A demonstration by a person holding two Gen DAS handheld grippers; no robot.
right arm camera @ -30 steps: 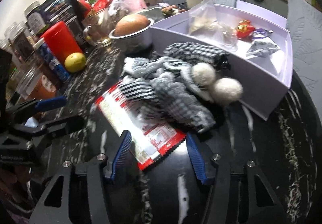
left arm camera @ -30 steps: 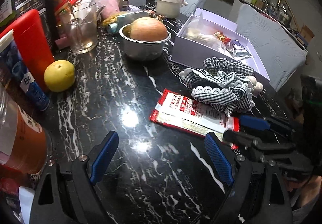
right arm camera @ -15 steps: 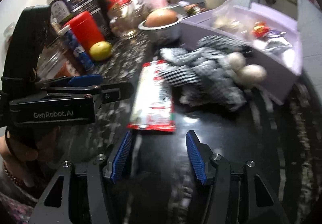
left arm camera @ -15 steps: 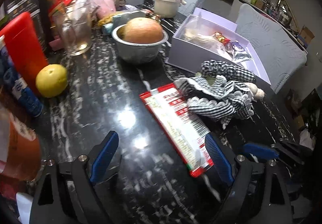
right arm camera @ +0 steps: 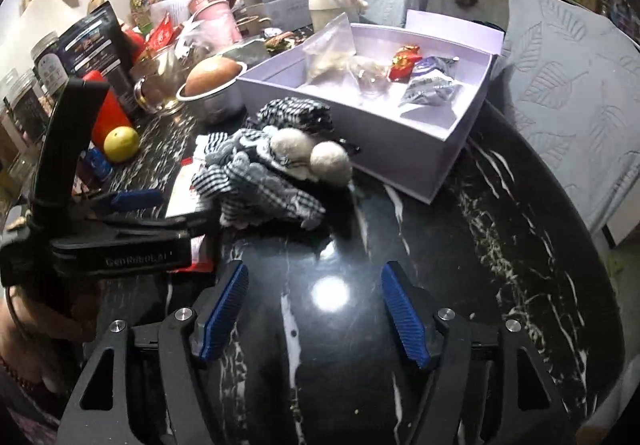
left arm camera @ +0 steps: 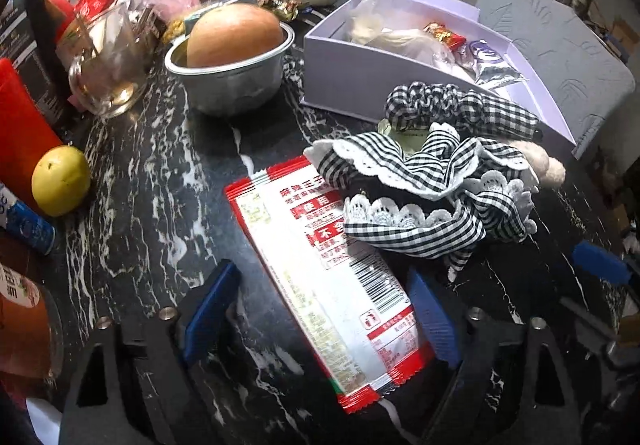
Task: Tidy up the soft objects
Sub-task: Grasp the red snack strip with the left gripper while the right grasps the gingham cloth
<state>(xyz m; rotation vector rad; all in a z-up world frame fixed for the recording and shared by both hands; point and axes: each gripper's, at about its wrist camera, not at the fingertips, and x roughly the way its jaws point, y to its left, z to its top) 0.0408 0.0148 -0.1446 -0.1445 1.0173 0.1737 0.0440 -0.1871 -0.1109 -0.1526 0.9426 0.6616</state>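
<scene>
nearest us, our left gripper straddles the lower end of the red and white snack packet. its jaws are closing, with the packet between them, though the blue pads do not yet seem to press it, so we call it not yet gripped. our right gripper hangs over bare black marble table, its jaws opening with nothing between them.

the packet lies flat on the table. its long axis runs from just in front of the left gripper away and to the left in the left wrist view. its far end is tucked under the gingham and lace hair accessories, which sit in a loose heap with two pale pompoms just beside the near wall of the lavender box.

beyond them, the box already holds a clear bag and a few wrapped sweets, so we judge part of the sorting is done. the packet and the fabric heap are still outside it, and we take these as what is left. the open box has room near its front. past it stand a metal bowl and a yellow fruit.
</scene>
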